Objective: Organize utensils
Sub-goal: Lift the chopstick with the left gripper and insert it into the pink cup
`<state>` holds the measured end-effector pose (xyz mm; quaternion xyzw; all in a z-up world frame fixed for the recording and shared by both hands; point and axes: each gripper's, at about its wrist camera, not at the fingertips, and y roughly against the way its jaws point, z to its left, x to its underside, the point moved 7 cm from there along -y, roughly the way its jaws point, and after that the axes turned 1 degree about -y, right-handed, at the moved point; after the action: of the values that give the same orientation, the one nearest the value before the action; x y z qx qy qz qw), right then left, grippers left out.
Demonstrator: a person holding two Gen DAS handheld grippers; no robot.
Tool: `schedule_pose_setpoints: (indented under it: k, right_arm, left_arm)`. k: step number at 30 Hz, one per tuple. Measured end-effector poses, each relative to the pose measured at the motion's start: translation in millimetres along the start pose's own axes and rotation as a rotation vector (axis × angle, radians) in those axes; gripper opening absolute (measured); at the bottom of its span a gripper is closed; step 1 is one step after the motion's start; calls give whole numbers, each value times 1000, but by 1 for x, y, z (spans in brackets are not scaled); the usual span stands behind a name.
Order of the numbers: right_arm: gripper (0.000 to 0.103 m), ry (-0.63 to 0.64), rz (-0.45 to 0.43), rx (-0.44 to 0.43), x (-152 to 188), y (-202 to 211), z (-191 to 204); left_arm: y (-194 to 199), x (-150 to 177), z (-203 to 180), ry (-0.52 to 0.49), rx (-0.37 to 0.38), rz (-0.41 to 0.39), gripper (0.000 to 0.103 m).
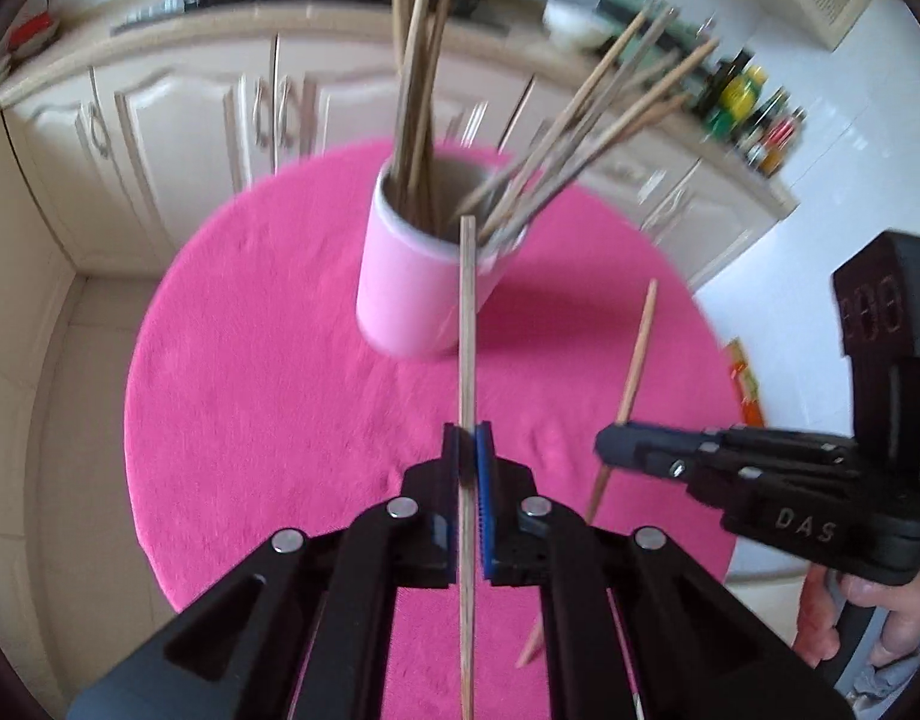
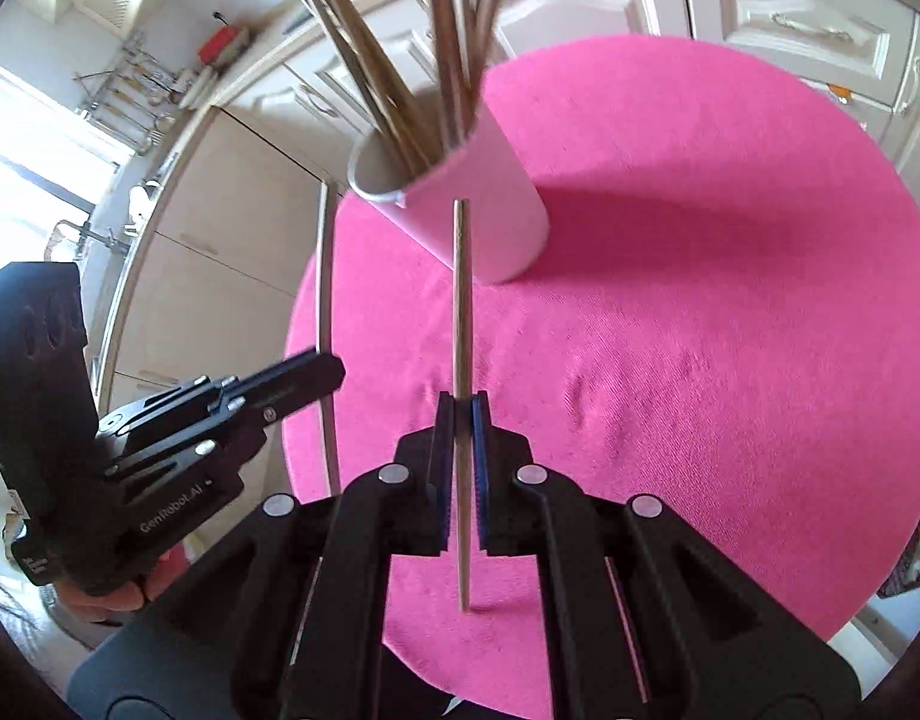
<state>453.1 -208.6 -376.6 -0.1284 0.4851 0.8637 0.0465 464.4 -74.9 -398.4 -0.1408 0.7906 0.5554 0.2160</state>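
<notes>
Two chopsticks are off the desk (image 1: 250,360), one in each gripper, and both are pinched partway along the shaft so that a long free end points ahead toward the cup (image 1: 412,288). The left gripper (image 1: 467,444) has its fingers (image 1: 484,480) clamped narrow on a chopstick (image 1: 467,312) that lines up with the cup's rim, likely so it can be dropped in end first. The right gripper (image 2: 462,414) holds its own chopstick (image 2: 462,300) the same way, fingers (image 2: 478,468) tight on the wood, aimed at the cup's side. The cup stands upright near the middle of the pink desk and already carries many chopsticks, fanned against its rim. No loose chopstick shows on the pink cover.
</notes>
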Motion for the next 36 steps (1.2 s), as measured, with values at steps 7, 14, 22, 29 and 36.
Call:
schedule_pose_setpoints:
  k: [7, 14, 22, 29, 36]
  right_arm:
    - [6, 42, -81, -21, -33, 15, 36]
    - [6, 89, -201, -16, -81, 45, 65]
    - [6, 137, -336, -7, -133, 82, 86]
    - [6, 153, -403, 13, -165, 92, 96]
    - [6, 151, -450, 60, -176, 81, 90]
  left_arm:
    - [39, -46, 15, -9, 20, -214, 5]
    - [73, -102, 11, -19, 2, -447, 5]
    - [88, -155, 10, -15, -8, -607, 5]
    - [83, -185, 9, -35, -29, -683, 5]
    - [47, -188, 20, -61, -58, -662, 5]
